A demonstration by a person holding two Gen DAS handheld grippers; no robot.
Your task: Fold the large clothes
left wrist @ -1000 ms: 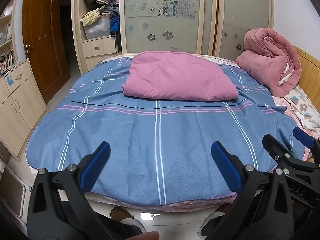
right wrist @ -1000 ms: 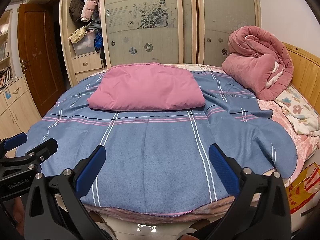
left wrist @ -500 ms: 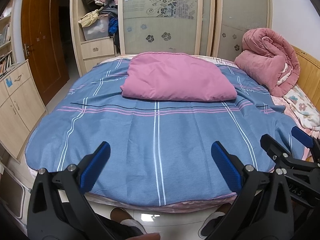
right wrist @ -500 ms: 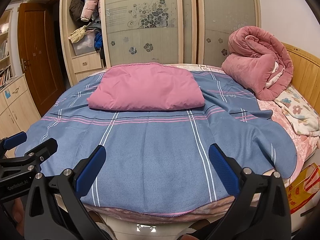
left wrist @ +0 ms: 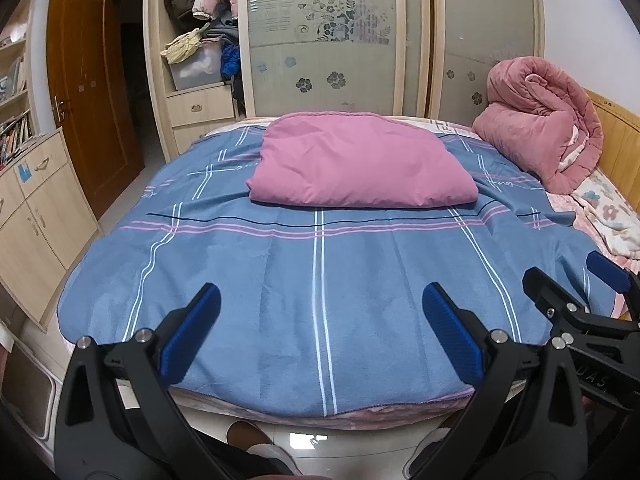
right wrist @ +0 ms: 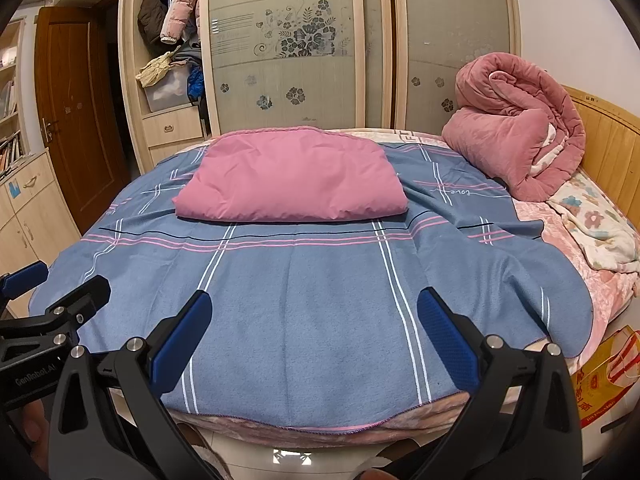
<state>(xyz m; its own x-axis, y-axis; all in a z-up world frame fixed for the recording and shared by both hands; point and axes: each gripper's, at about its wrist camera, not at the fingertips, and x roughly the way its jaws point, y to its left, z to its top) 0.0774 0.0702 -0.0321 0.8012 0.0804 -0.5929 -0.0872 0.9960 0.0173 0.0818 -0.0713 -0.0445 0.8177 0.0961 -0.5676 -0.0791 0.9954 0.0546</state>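
Note:
A folded pink padded garment (left wrist: 356, 164) lies flat on the far half of the bed, on a blue striped sheet (left wrist: 320, 272); it also shows in the right wrist view (right wrist: 292, 178) on the same sheet (right wrist: 320, 300). My left gripper (left wrist: 320, 336) is open and empty, held over the near edge of the bed. My right gripper (right wrist: 314, 338) is open and empty beside it, at the same edge. Each gripper shows at the side of the other's view. Both are well short of the garment.
A rolled pink quilt (left wrist: 540, 136) sits at the back right by the wooden headboard (right wrist: 608, 144). A wardrobe (left wrist: 340, 40) stands behind the bed, with stuffed open shelves at left. Cabinets (left wrist: 28, 216) and a door (left wrist: 92, 92) are at left. A yellow bag (right wrist: 604, 380) lies on the floor at right.
Both views have tilted slightly, so the bed sits a little differently in frame. The grippers stay open and the garment has not moved.

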